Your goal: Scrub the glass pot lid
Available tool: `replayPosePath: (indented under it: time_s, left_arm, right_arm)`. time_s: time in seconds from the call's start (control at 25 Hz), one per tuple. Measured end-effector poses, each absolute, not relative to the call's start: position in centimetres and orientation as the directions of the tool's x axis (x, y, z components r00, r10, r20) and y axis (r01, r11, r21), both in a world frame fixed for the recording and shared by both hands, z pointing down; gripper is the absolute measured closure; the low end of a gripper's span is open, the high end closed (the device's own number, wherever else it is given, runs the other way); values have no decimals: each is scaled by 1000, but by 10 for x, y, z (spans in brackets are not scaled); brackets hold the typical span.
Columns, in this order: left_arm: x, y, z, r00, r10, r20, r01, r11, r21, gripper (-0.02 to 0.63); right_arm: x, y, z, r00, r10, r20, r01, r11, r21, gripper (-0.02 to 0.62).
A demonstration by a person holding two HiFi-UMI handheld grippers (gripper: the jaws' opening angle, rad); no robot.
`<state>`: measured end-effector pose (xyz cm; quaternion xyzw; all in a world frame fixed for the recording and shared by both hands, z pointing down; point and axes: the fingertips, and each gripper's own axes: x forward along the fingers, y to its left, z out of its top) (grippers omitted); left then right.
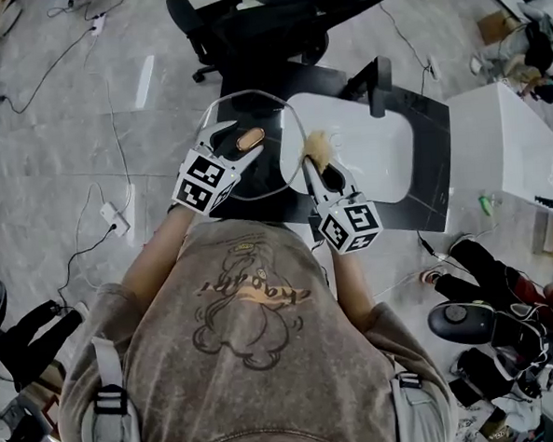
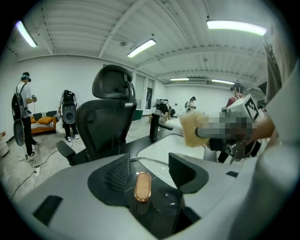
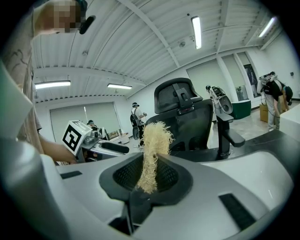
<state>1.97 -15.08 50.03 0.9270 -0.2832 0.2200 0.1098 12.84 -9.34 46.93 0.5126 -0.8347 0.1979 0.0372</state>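
OK, we're at the sink [image 1: 384, 153] w/ both tools up. The glass pot lid [image 1: 274, 173] lies knob-up on the black counter [image 1: 434, 206], and its right edge reaches the sink's rim. Our left gripper [image 2: 150, 165] is right over it, jaws spread wide either side of the copper knob [image 2: 142, 186]. The knob sits between the pads but neither one presses it, so the lid's not held atm.

The right gripper [image 3: 151, 171] is pinched tight on the fibre scrubber [image 3: 154, 136], tuft poking out past the jaws. In the head view the tuft hangs over the white basin just beside the lid's rim, and as far as we can see it's not on the glass.

Progress: we reckon the scrubbing isn't under way right now. No suds or water show on the glass, and we can't tell if any part's been rubbed. What's left, imo, is to close the left jaws on the knob to steady the lid, bring the tuft onto the glass, work it round, then prob. the underside too.
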Motion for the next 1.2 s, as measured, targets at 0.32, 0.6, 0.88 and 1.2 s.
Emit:
replayPosePath:
  time_s: [0.32, 0.6, 0.88, 1.2]
  left_arm:
    - [36, -161, 571, 707, -359, 610, -504, -860, 78, 334]
    - [38, -168, 613, 662, -294, 690, -455, -889, 58, 334]
    - [41, -172, 625, 646, -292, 705, -461, -886, 56, 346]
    - [42, -172, 626, 632, -269, 727, -452, -890, 64, 411]
  right_arm:
    - [127, -103, 484, -481, -822, 305, -868, 397, -300, 525]
    - [121, -101, 489, -478, -820, 314, -868, 386, -312, 525]
    - [128, -101, 495, -462, -825, 327, -875, 364, -319, 525]
    - [125, -100, 526, -484, -776, 405, -870, 376, -318, 525]
